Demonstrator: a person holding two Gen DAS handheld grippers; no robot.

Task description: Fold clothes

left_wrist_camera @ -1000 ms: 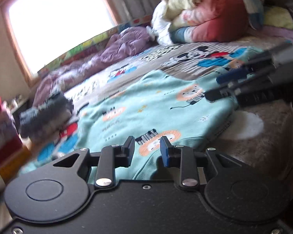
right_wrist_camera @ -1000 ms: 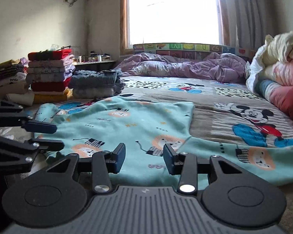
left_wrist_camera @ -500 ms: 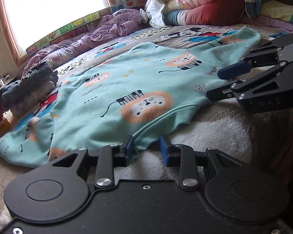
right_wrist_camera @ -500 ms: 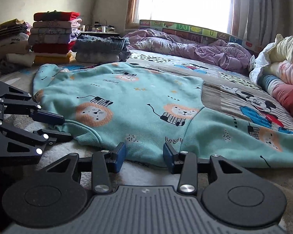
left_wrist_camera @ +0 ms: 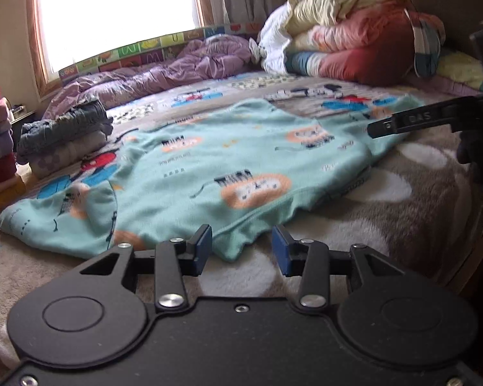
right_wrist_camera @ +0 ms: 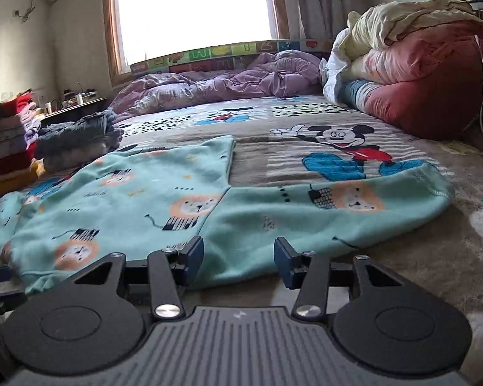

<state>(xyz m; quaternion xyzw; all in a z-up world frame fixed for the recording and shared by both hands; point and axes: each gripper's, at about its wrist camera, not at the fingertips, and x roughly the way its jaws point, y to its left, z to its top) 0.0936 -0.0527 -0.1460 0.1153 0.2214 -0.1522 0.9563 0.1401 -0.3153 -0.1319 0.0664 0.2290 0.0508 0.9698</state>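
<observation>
Your left gripper opening over the sweater's near hem, your right gripper opening beside its sleeve, neither gripping it, folded clothes beyond the sweater.

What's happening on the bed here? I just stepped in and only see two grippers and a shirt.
A person is folding clothes with a handheld gripper in each hand. A turquoise lion-print sweatshirt lies spread flat on the bed blanket. The left gripper and right gripper sit at its near edge, fingers opening, with the edge between them but not pinched. Folded stacks wait behind.
</observation>
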